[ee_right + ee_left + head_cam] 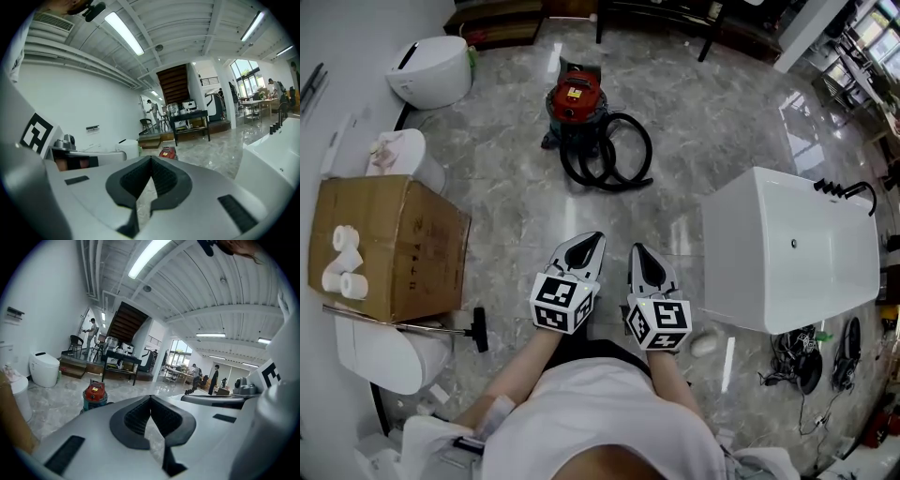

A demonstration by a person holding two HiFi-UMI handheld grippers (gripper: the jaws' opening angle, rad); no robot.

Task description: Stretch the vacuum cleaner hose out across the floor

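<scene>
Claws first: the left white plastic claw (592, 238) and the right white plastic claw (637, 249) are both clenched on nothing, ribbed black pads together, side by side over the glossy grey marble floor (516, 216). A brown cardboard box (403, 244) lies to the left and a smooth white bathtub (787, 253) to the right. Well ahead, the black corrugated vacuum hose (619, 159) lies in loose overlapping loops on the floor against the red-lidded round vacuum canister (577, 98). It looks light, flexible and springy, so it will likely curl back, and it should slide easily over polished stone. The ribs offer grip. The best hold is probably near the free end, though which loop ends free is hard to tell. A hard pull may drag the canister.
</scene>
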